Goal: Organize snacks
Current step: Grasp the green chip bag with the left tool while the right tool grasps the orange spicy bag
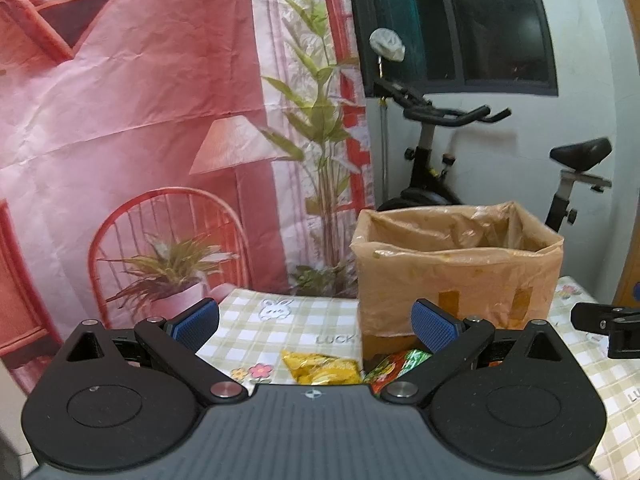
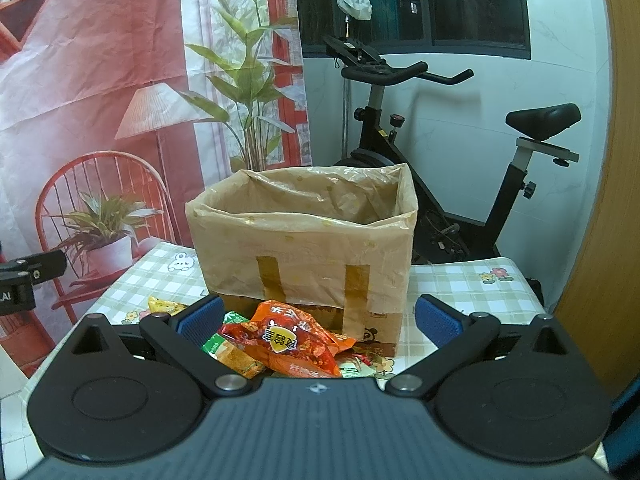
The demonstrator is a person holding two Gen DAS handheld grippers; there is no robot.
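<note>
Crinkled orange snack packet [image 2: 282, 342] tops a small pile on the checked tabletop [image 2: 460, 284], touching the plastic-lined cardboard box [image 2: 304, 240]. Your right claw [image 2: 318, 322] and left claw [image 1: 316, 326] hover level, released, empty.

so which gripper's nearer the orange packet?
Right. The right gripper is open with the orange packet between its fingers; the left gripper sits further left, over the yellow packet.
</note>
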